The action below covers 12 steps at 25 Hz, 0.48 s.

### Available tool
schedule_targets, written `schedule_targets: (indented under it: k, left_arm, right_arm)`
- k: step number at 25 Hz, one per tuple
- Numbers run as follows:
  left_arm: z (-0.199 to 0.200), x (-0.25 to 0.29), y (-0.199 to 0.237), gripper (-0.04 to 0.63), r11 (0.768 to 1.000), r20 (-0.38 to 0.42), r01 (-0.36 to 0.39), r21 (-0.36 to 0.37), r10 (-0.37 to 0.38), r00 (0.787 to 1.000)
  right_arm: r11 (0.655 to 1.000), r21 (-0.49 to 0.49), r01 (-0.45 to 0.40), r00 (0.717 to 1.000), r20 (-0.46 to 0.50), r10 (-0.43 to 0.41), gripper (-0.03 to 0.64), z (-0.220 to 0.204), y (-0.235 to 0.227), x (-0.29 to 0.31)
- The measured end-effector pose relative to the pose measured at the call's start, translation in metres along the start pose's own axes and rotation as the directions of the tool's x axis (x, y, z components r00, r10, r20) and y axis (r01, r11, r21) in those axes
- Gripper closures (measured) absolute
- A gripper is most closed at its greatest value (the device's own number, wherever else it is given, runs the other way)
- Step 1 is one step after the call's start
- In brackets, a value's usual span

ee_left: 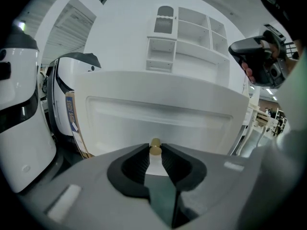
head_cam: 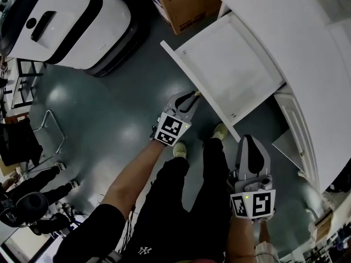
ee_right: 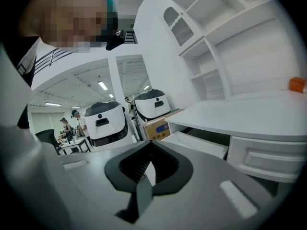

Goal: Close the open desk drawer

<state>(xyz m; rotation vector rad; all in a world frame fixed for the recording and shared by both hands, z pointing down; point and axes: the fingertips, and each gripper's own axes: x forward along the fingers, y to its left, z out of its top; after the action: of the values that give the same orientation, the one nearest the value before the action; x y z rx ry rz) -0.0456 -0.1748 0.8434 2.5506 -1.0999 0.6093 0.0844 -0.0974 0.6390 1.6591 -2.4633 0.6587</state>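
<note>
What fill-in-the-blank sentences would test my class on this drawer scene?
1. The white drawer of the desk is ____, not shut.
2. The left gripper is shut on the drawer's small gold ____.
3. The right gripper, jaws together, holds ____.
Missing words: open; knob; nothing.

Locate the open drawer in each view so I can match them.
Head view: upper middle, drawer pulled out of the desk.
Left gripper view: its front fills the middle, knob in the left tool.
Right gripper view: centre right, under the desk.
Shared landmark: cardboard box.
</note>
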Motion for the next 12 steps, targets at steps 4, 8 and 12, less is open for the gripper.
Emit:
schedule_targets:
  k: [4, 8, 12]
  left_arm:
    - [0.004, 0.003, -0.002, 0.520, 1.000, -0.017, 0.003, 0.000, -0.003, 1.000]
    - [0.013, 0.020, -0.002, 0.518, 1.000, -0.031, 0.005, -0.005, -0.005, 1.000]
    - [0.019, 0.036, 0.000, 0.518, 1.000, -0.053, 0.002, -0.013, -0.003, 0.999]
  right_arm:
    - [1.000, 0.010, 0.024, 1.000, -0.008, -0.024, 0.594, 0.000, -0.006, -0.006]
    - [0.999, 0.019, 0.043, 0.999, -0.004, -0.043, 0.594, 0.006, -0.022, -0.003]
    - [0.998, 0.017, 0.054, 0.999, -0.001, -0.054, 0.594, 0.014, -0.039, 0.004]
